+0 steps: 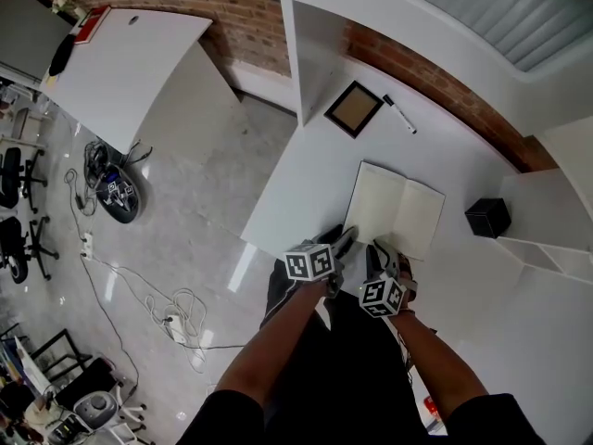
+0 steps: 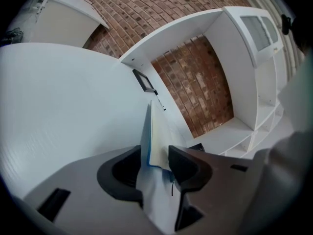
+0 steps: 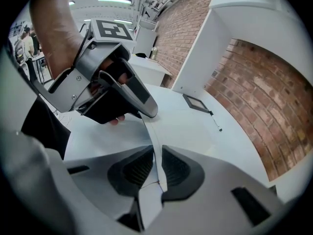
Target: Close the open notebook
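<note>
Two grippers meet at the lower edge of the open notebook (image 1: 397, 209), which lies mid-frame on the white table (image 1: 306, 170). The left gripper (image 1: 345, 240) clamps its left half, cover and pages together. The right gripper (image 1: 382, 252) pinches a thin edge just beside it.

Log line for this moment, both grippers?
notebook open on table | left gripper shut on near-left corner | right gripper shut on near edge | not closed
</note>
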Demonstrator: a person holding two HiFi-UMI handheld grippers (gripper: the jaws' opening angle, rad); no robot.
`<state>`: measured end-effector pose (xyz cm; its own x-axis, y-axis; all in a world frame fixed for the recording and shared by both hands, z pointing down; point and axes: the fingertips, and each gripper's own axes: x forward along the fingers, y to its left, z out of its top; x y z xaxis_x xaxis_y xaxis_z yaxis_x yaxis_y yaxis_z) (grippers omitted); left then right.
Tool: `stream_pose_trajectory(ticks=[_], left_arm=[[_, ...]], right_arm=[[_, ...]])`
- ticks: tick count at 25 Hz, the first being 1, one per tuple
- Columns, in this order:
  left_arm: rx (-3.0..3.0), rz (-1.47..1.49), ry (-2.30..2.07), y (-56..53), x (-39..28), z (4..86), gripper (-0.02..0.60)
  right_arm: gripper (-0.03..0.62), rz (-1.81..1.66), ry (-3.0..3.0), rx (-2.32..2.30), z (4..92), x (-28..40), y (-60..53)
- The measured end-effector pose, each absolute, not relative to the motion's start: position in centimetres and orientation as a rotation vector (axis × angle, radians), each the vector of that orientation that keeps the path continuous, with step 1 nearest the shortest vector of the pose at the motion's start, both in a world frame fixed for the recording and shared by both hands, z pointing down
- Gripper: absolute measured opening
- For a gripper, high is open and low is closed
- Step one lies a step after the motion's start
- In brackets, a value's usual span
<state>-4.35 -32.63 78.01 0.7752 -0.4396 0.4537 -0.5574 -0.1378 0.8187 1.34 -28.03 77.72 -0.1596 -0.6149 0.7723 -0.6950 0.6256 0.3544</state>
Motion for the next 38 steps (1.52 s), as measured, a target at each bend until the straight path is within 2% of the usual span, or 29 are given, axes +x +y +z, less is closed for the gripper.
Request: stream_pose_trajectory(ticks=[4,16,25,28,30,34,38], left_arm=[[1.752,0.097,-0.735,-32.6,-3.7,78.3,0.158],[1.768,0.111,-0.619,-31.8,-3.7,76.4,0.054],[1.81,0.227,-0.582,-32.9,-4.0,74.9,0.035],[1.864,0.268,-0.576,-33.0,-3.0,73.7,0.034],[1.904,0.295,-0.573,-32.7,-2.3,72.7,0.034],[1.969,0.311,-0.58,-32.1,-0.4,70.9,0.032],[2.01,0.313,-0.628,-30.8,1.6,69.9,0.032]], right_arm=[[0.049,0.112,-1.846,1.056,78.0,1.6,-27.9],[0.052,0.188,-1.83,1.103,78.2,1.6,-27.5],[0.063,0.406,-1.861,1.326,75.1,1.0,-27.3],[0.012,0.528,-1.861,1.493,73.4,2.6,-26.2],[0.0,0.604,-1.867,1.59,72.0,4.0,-25.4],[0.0,0.712,-1.877,1.733,70.1,7.6,-23.8],[0.0,0.681,-1.912,1.795,68.4,11.2,-22.3]])
